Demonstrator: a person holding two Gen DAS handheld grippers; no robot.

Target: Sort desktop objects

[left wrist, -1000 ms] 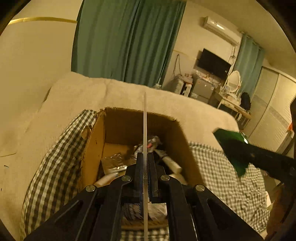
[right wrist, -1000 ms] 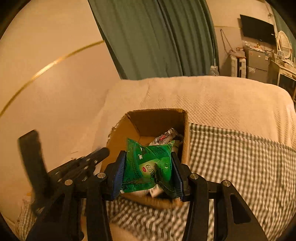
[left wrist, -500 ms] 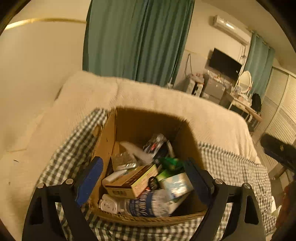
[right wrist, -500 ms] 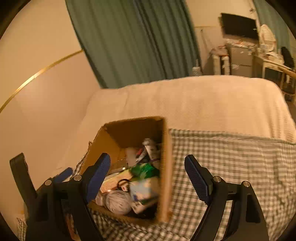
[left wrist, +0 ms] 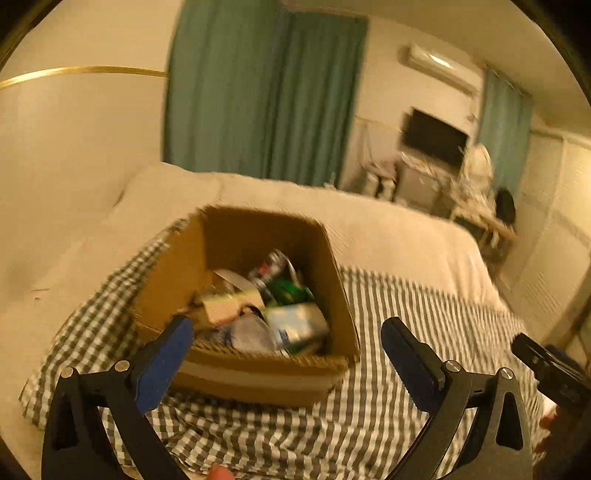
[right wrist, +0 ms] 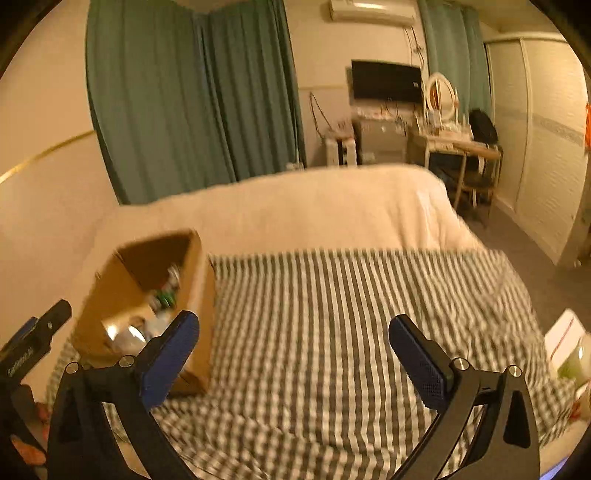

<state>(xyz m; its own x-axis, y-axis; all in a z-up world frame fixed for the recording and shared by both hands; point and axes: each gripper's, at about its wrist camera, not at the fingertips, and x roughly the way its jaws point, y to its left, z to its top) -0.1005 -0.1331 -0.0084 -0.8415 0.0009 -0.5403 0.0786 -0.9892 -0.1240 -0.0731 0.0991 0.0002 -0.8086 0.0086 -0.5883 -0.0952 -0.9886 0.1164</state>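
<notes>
Dim warm-lit bedroom: teal curtains (right wrist: 192,103), wall-mounted television (right wrist: 386,82), air conditioner (right wrist: 371,9), perhaps a vanity desk (right wrist: 458,146).

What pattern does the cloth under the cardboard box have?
The cloth has a dark grey and white check pattern, clearest in the right wrist view.

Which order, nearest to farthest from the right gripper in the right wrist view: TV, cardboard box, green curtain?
From the right gripper, fingers opening, nothing between them:
1. cardboard box, just left, on the checked cloth
2. green curtain, beyond the bed, left
3. TV, far wall, right
</notes>
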